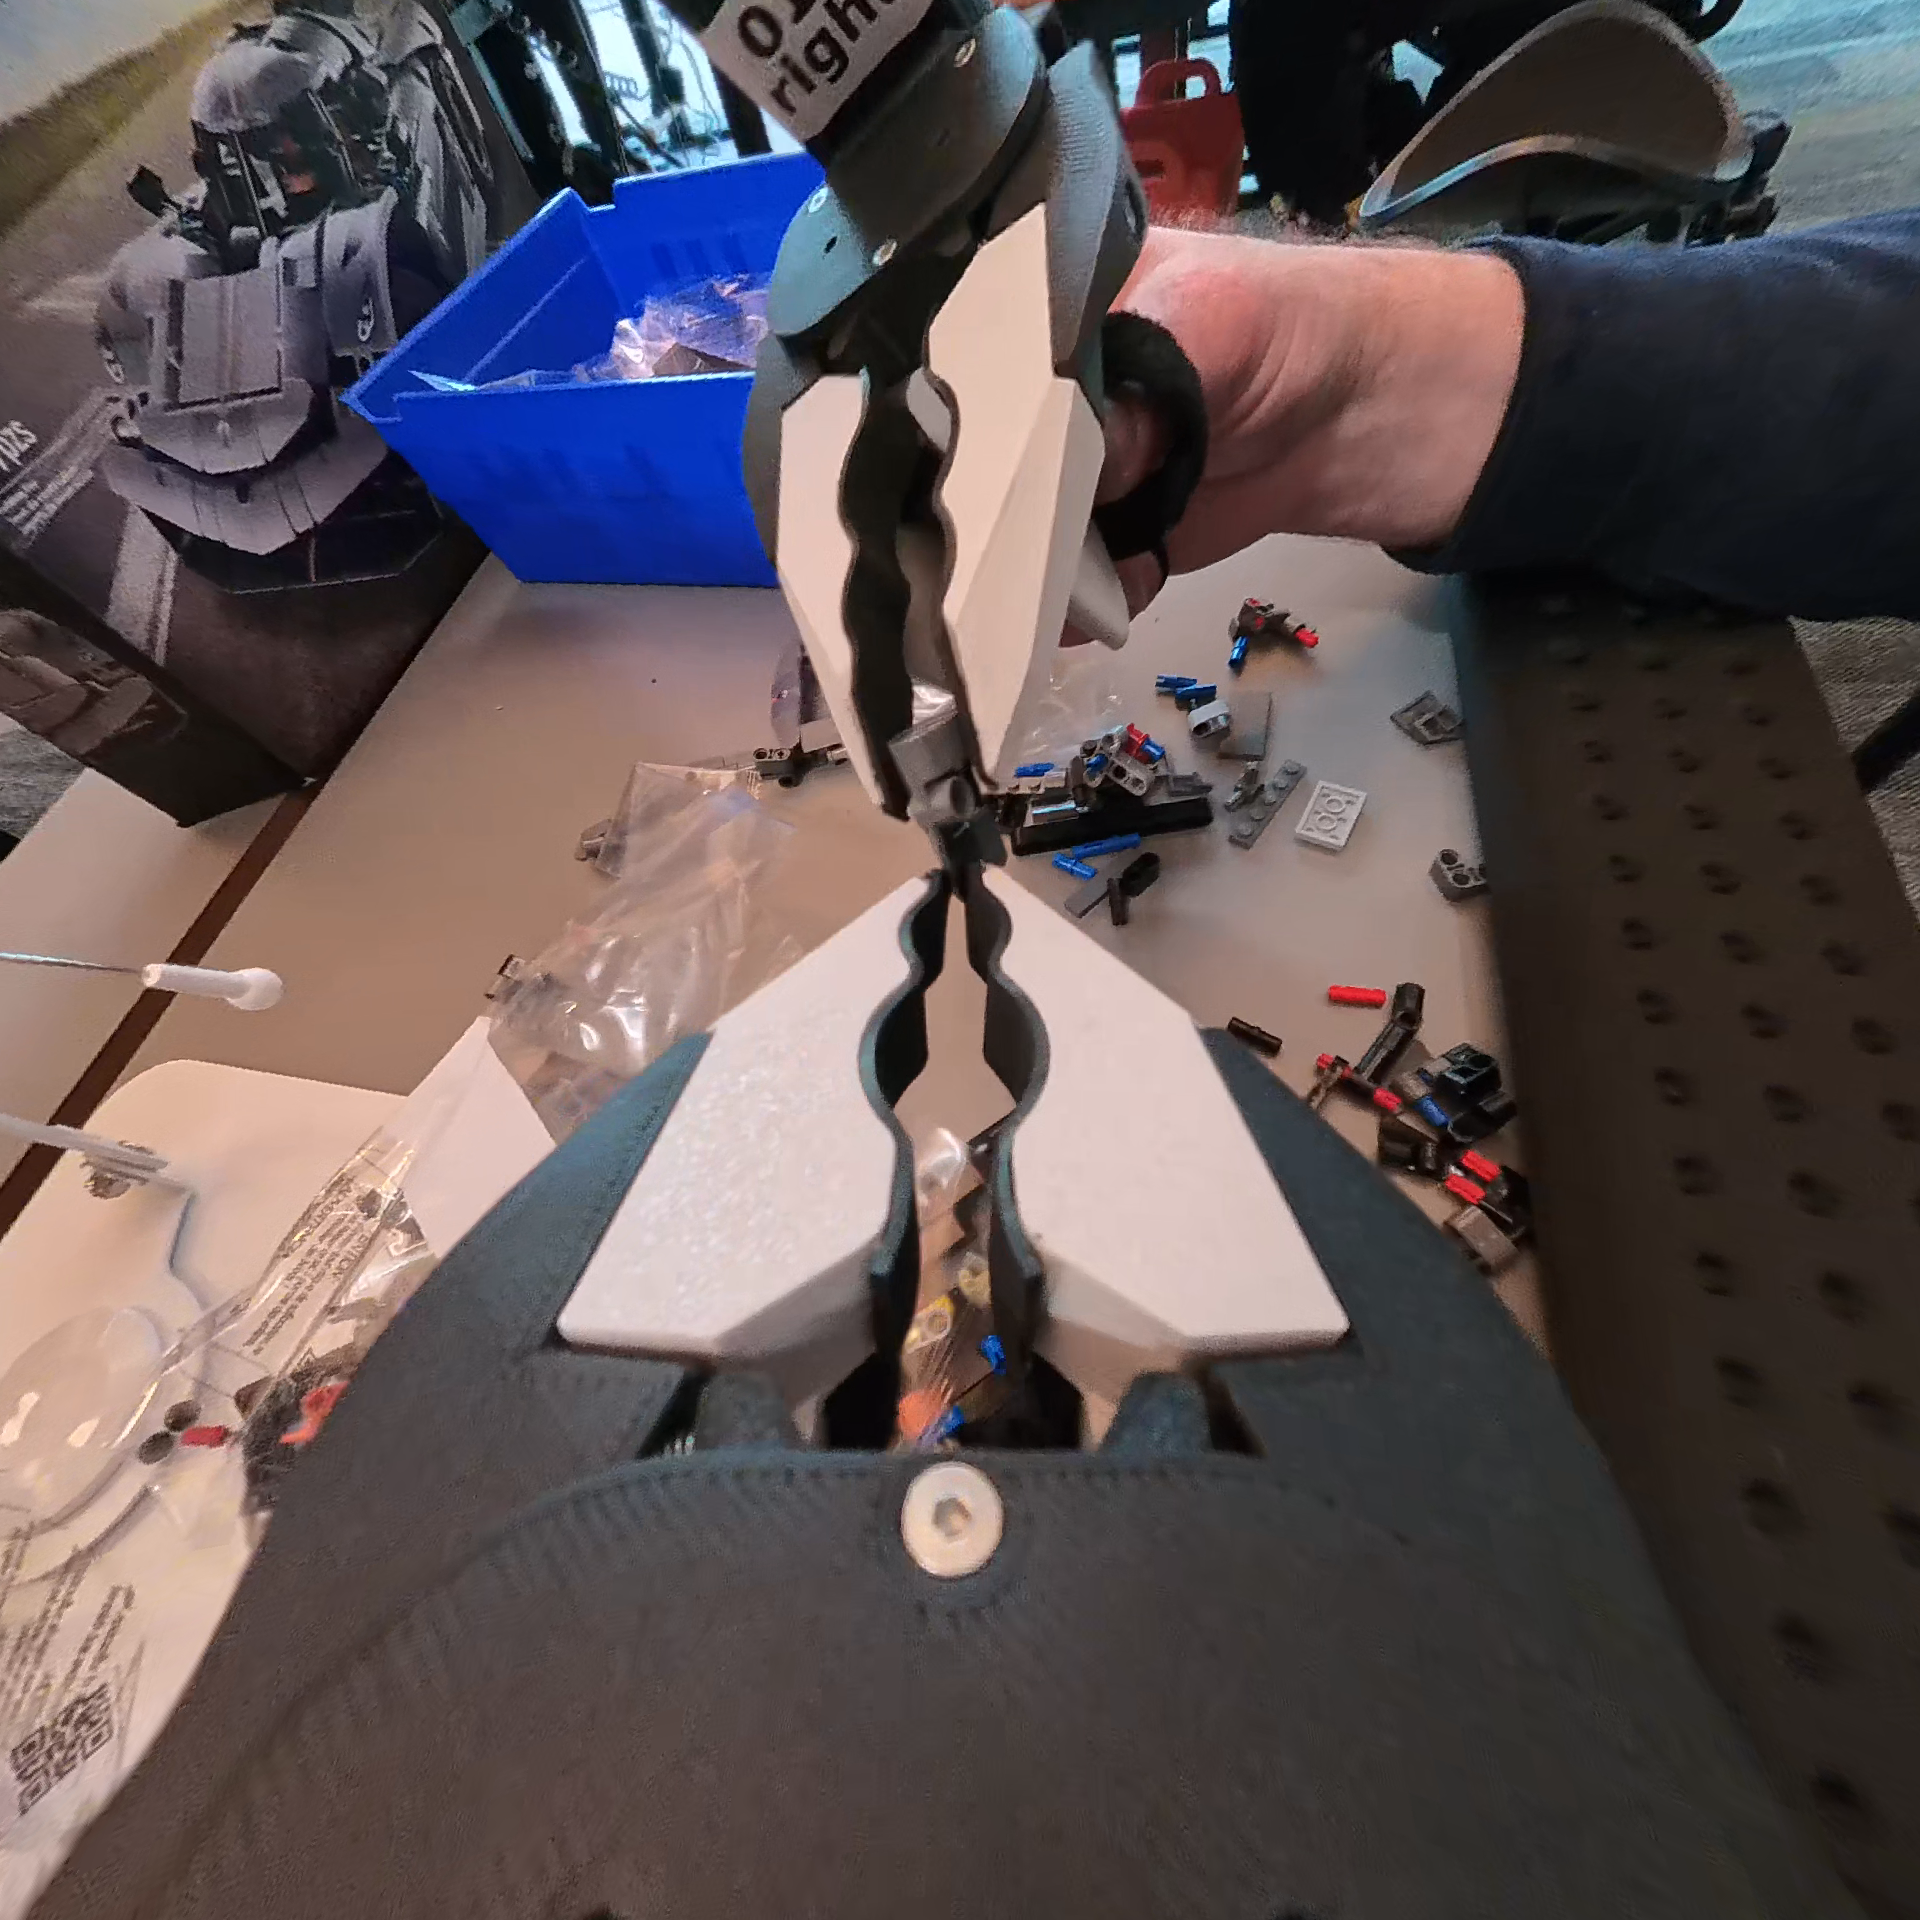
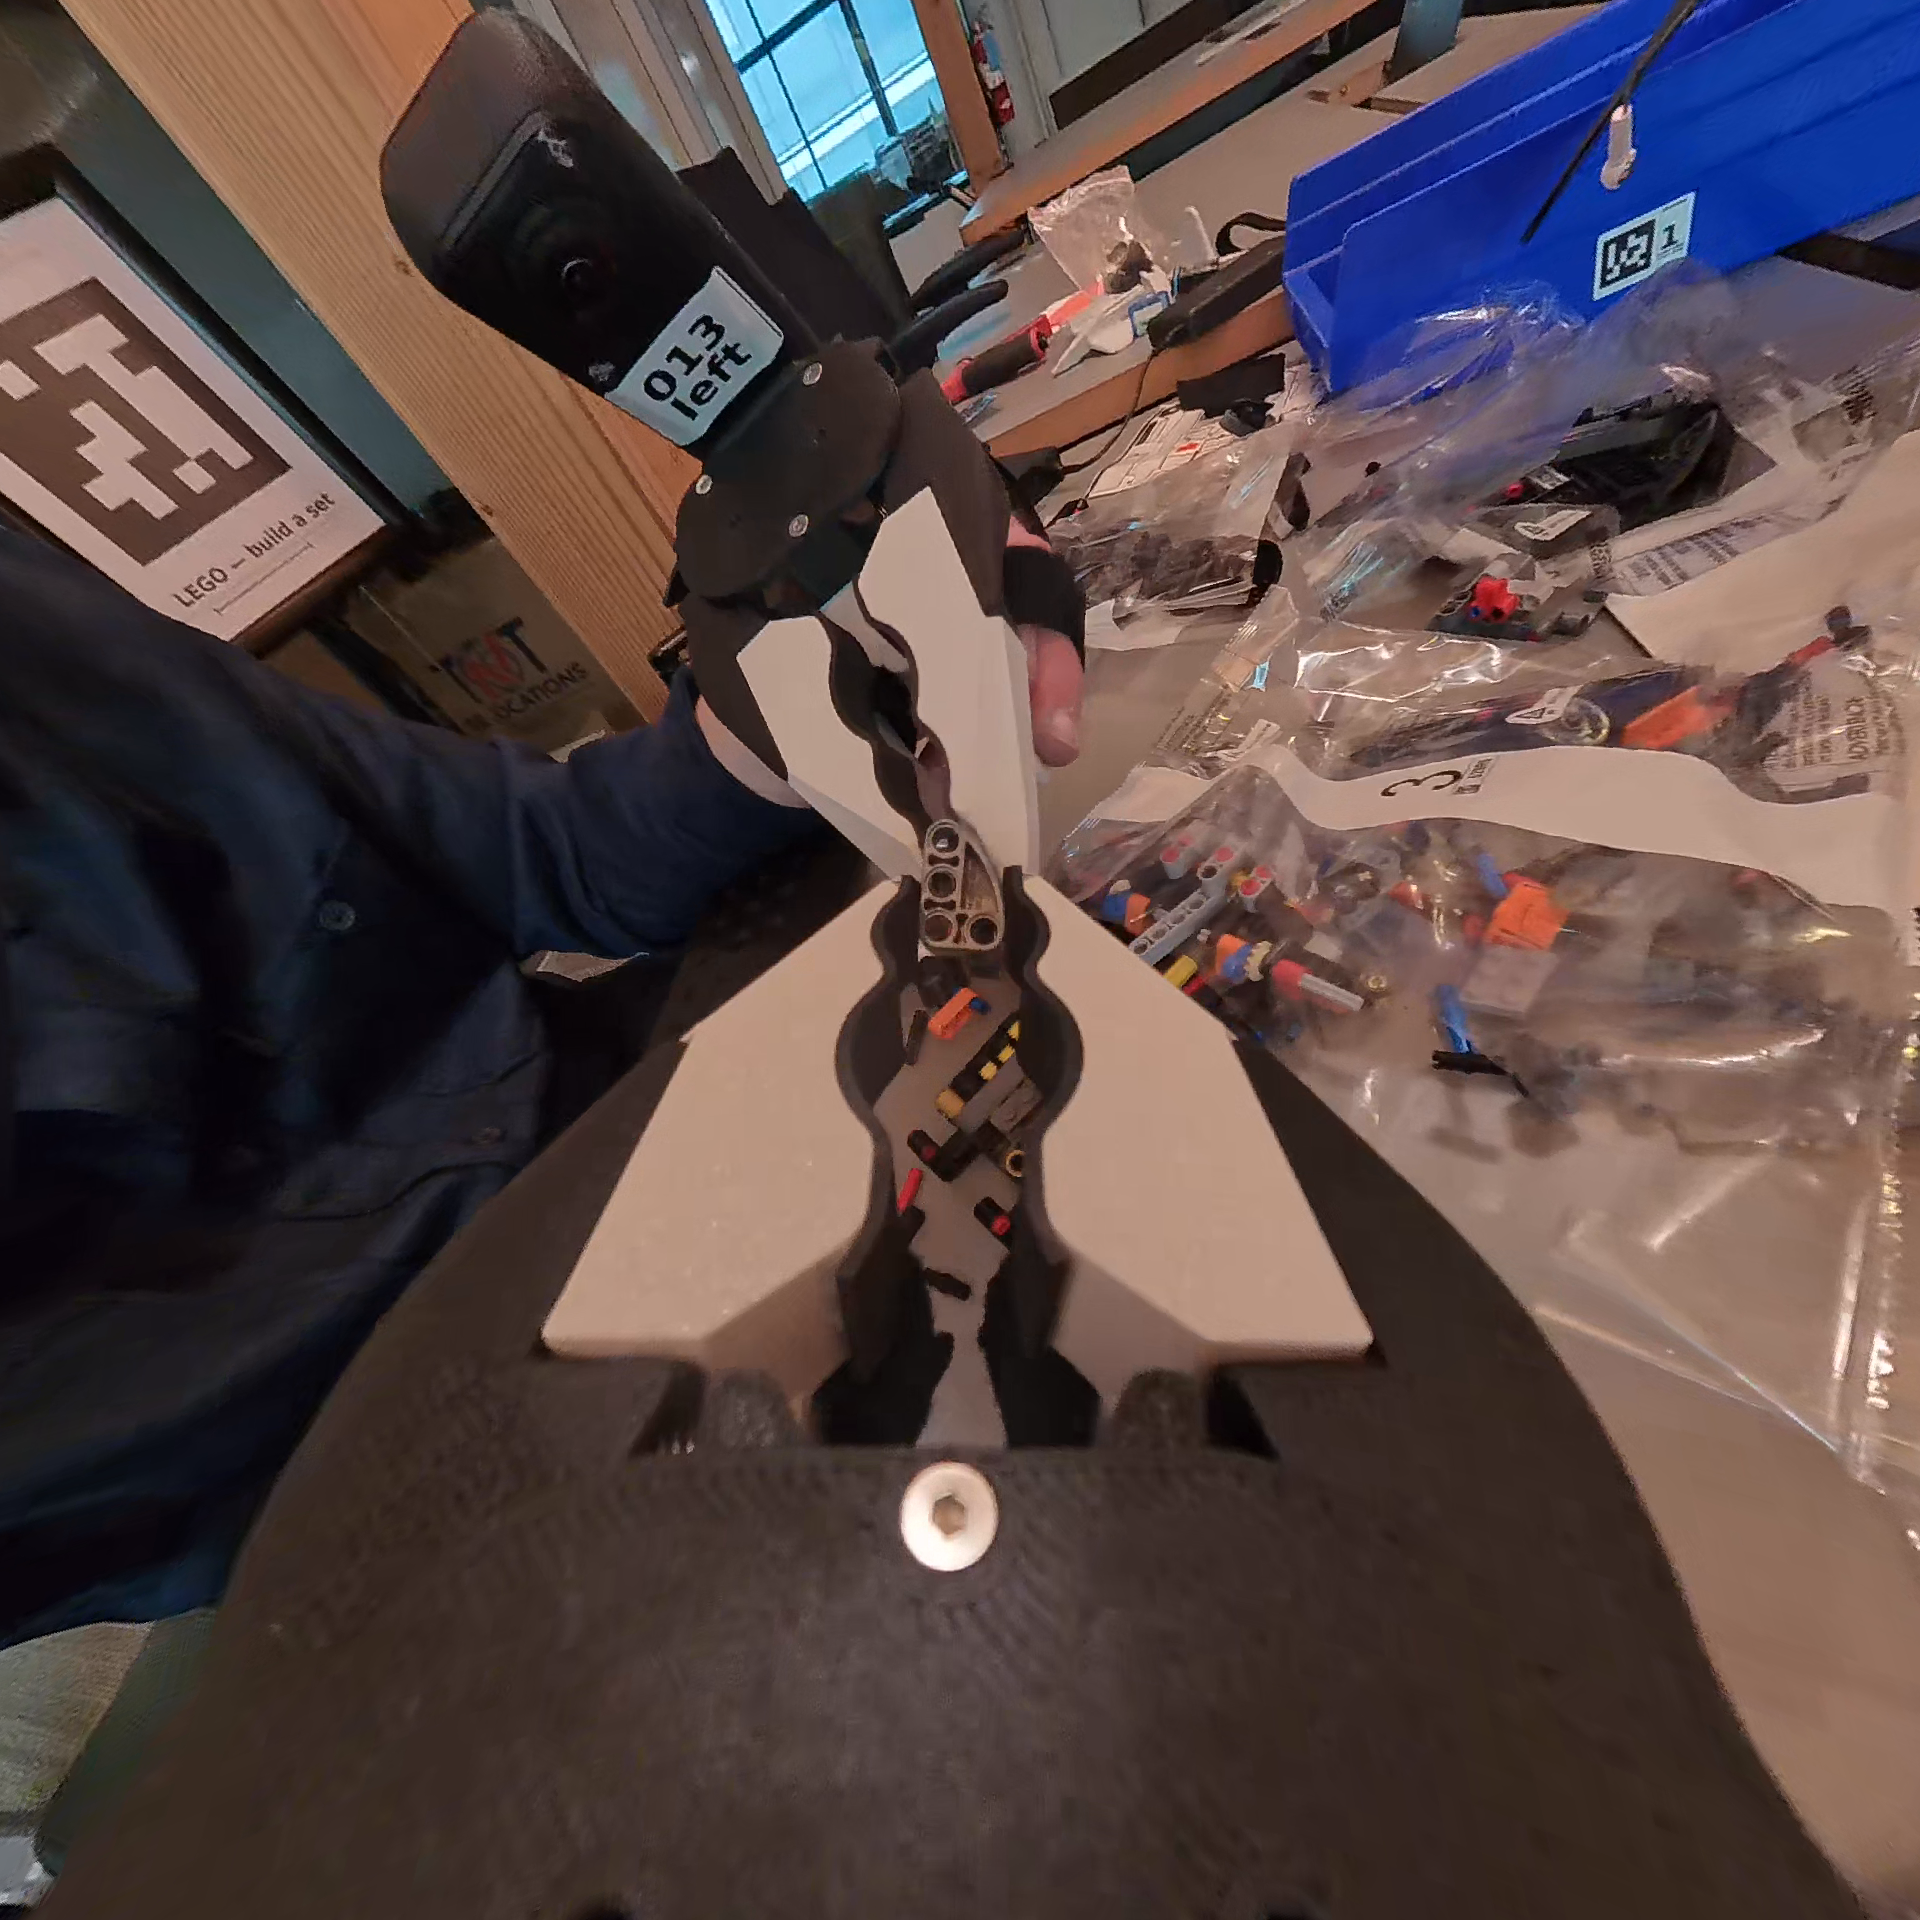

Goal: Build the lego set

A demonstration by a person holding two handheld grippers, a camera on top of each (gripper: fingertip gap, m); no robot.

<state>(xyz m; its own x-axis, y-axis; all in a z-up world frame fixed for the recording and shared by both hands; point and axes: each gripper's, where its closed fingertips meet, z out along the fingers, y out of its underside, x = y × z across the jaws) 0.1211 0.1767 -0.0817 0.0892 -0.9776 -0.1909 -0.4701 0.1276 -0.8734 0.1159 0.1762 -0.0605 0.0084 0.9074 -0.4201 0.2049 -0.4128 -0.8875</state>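
1. Jaws of the left gripper (image 1: 961,883) stand nearly closed at the tips, pinching a small black piece (image 1: 966,847); its exact shape is too small to tell.
2. Jaws of the right gripper (image 2: 961,904) are closed on a grey beam piece with round holes (image 2: 956,894), held upright at the tips.
3. Both grippers meet tip to tip above the table (image 1: 436,831), the black piece touching the lower end of the grey one. Whether the two are already seated together cannot be told.
4. Step in hand, by judgement: joining two small parts in mid-air, one per gripper. The build appears at an early stage, since most parts lie loose or bagged.
5. Next move calls for a straight push along the shared axis with both grips kept firm; a tilt could pop either part out of the tips.
6. Loose parts (image 1: 1143,790) in grey, black, blue and red lie scattered on the table beyond the tips, with a second cluster (image 1: 1444,1132) toward the right edge.
7. Clear bags of sorted parts (image 2: 1403,935) lie beside the work area; a blue bin (image 1: 592,416) and the set's box (image 1: 208,364) stand farther back.
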